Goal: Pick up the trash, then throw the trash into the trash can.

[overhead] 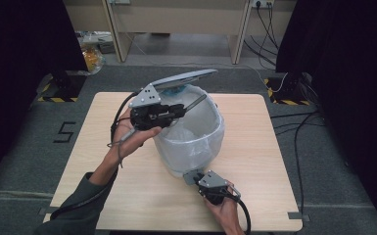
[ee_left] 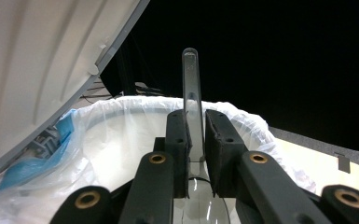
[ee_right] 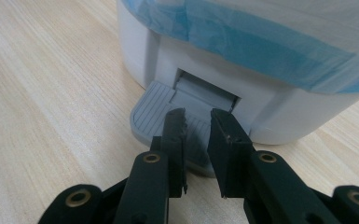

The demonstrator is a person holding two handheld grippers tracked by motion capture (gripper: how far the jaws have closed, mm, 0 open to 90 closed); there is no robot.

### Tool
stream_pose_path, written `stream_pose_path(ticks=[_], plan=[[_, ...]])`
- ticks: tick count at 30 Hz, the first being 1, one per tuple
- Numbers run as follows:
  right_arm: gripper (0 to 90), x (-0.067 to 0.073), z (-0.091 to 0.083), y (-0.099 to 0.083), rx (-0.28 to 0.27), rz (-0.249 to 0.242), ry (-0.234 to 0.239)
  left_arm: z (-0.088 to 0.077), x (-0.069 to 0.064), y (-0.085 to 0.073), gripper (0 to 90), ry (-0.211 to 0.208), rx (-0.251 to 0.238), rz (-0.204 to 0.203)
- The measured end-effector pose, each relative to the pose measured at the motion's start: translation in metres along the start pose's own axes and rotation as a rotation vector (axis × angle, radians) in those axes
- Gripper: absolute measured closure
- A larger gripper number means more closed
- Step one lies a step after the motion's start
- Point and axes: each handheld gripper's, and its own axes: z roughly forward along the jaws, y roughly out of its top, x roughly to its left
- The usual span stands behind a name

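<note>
Spoon [ee_left: 190, 100], clear plastic, is gripped by left tongs [overhead: 183, 110] above the open bin [overhead: 210, 142]; its pedal [ee_right: 156, 114] is pressed by clenched right tongs [ee_right: 196, 123].

We are looking down on a light wooden table [overhead: 142, 196] standing on grey carpet [overhead: 24, 147] — a black 5 [overhead: 64, 132] is marked on it at left. Black curtains [overhead: 19, 39] are hanging on both sides, cables [overhead: 294, 132] are trailing at right, and beige furniture legs [overhead: 117, 34] are rising behind.

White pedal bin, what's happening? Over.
Left gripper shut on clear plastic spoon over white pedal bin. Right gripper shut, pressing grey pedal; grey lid up. Nothing blocking.
</note>
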Motion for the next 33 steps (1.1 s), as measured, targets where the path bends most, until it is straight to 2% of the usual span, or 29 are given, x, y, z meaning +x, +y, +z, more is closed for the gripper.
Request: stream_pose_path(ticks=[14,20,24,29,32,33], plan=[[75.8,0.0,0.0,0.0,0.0,-0.001,0.001,0.004,-0.001,-0.002,79.2,0.007,0.01,0.011],[75.8,0.0,0.0,0.0,0.002,0.0,0.003,0.002,-0.007,-0.001,70.5,-0.002,0.005,0.021],[75.8,0.0,0.0,0.0,0.002,-0.001,0.003,-0.003,-0.011,-0.002,68.6,-0.019,0.009,0.025],[75.8,0.0,0.0,0.0,0.002,-0.001,0.003,-0.012,-0.015,-0.006,63.1,-0.046,0.003,0.012],[75.8,0.0,0.0,0.0,0.002,-0.001,0.003,-0.018,-0.016,-0.009,59.4,-0.046,-0.001,0.007],[75.8,0.0,0.0,0.0,0.002,-0.001,0.003,-0.021,-0.016,-0.011,55.7,-0.052,0.001,0.001]])
